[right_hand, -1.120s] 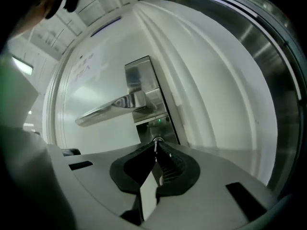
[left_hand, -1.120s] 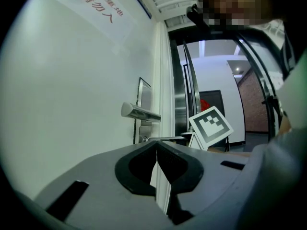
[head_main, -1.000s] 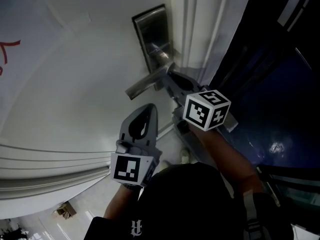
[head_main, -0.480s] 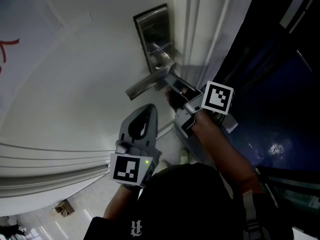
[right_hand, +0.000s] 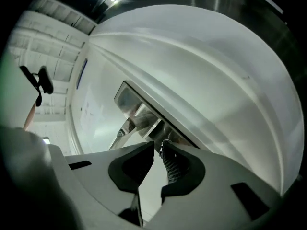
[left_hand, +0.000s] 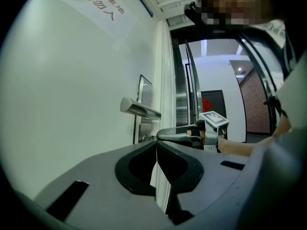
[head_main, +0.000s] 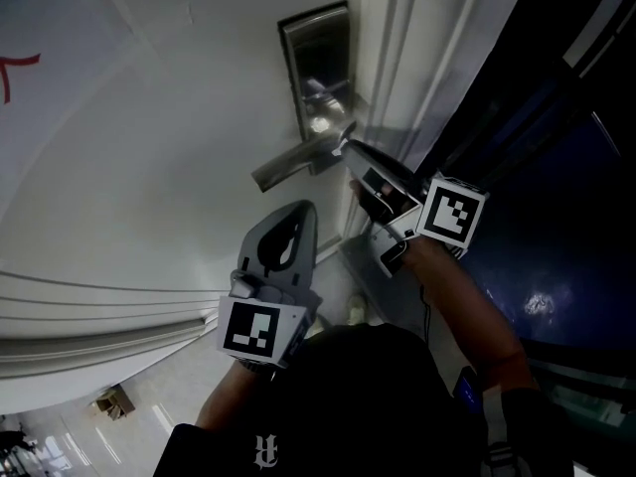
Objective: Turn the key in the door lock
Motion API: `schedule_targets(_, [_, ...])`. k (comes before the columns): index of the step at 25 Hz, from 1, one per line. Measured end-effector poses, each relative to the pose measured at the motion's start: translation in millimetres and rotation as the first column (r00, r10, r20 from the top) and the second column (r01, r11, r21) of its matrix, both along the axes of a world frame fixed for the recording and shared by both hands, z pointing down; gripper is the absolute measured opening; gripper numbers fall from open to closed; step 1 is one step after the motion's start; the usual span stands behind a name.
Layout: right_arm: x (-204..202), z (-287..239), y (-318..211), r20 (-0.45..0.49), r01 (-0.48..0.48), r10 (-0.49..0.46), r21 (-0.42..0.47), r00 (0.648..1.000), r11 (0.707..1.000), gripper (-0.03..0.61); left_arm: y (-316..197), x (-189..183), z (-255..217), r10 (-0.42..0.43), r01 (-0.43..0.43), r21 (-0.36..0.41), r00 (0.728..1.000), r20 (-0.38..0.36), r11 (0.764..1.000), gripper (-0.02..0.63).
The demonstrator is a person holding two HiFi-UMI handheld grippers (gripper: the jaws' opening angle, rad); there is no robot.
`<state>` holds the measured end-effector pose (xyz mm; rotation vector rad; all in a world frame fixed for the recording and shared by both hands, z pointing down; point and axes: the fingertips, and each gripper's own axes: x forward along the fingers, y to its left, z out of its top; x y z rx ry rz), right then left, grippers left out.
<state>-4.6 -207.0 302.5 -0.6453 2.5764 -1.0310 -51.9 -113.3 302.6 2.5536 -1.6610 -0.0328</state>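
Left claw (head_main: 300, 212): clenched on nothing, held idle below the lever (head_main: 293, 162), clear of the door (head_main: 149, 147).

Right claw (head_main: 348, 150): tips pressed against the lock plate (head_main: 316, 53) just under the lever, clenched to a thin slit. Judged to be pinching the key. The key is at the lock, buried between the tips and not resolved in any view.

Risks:
1. Tips slip off the key head if the twist outruns the grip.
2. Off-axis wrist roll could bend or jam the key.
3. Claw body may foul the lever, which hangs just beside it, and stall the turn.
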Motion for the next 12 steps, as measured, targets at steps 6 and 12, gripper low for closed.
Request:
schedule_targets(6, [6.7,-0.5,9.5,-0.19,-0.009,0.042,0.169,0.981,0.986,0.038,0.8,7.3,0.4,0.011,-0.011,-0.002,1.0,-0.002,1.0,0.008])
schedule_targets(12, [-0.2,-1.6,23.9,-0.494,0.111,0.194,0.522,0.848,0.846,0.038,2.1,7.9,0.7,0.006,-0.006,-0.008,1.0,-0.004,1.0,0.008])
